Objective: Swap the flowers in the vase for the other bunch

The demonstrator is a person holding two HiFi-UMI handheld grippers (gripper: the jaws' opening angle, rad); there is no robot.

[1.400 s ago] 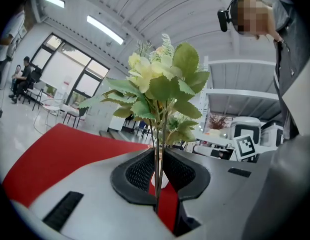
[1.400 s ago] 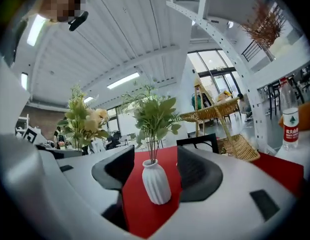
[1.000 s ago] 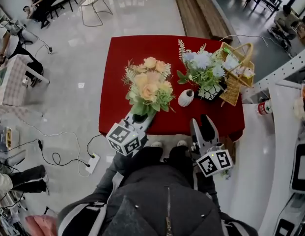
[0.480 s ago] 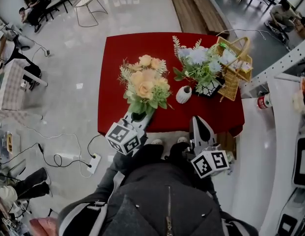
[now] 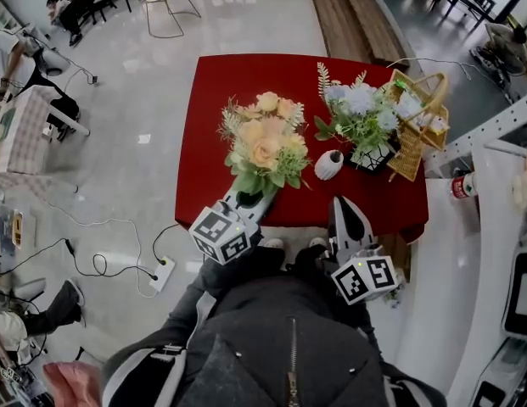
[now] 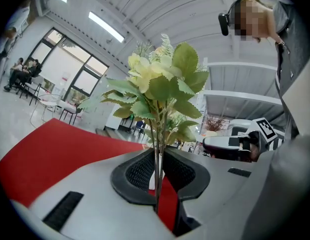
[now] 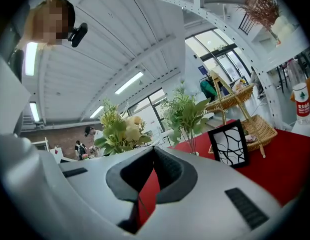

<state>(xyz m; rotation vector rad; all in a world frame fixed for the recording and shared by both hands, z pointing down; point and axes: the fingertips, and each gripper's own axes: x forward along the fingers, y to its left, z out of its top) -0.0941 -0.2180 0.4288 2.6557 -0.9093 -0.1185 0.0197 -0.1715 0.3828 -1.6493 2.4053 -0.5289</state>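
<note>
Pinching the thin stems (image 6: pixel 156 151) of the peach bunch (image 5: pixel 265 147) in the left gripper (image 6: pixel 158 170), jaws drawn almost together and pressing on the stalks low down. Holding the blooms upright above that gripper this way, clear of the red desk (image 5: pixel 214 117) and its clutter.

Holding the right gripper (image 7: pixel 154 159) fully shut on nothing, hovering at the near desk edge, probably parked out of the way pending the need for a second grasp.

Finding the white vase (image 5: pixel 328 165) just ahead of the right gripper and ahead-right of the left one, within easy reach of both. Spotting the blue-and-white bunch (image 5: pixel 358 113) rising just beyond the vase, seemingly standing in it, though not settling that from these angles.

Judging the swap as partway through, with one bunch in hand and the vase waiting.

Noting a black-and-white frame (image 7: pixel 228 143) and a wicker basket (image 5: pixel 420 113) farther right of the right gripper, close enough to snag leaves.
</note>
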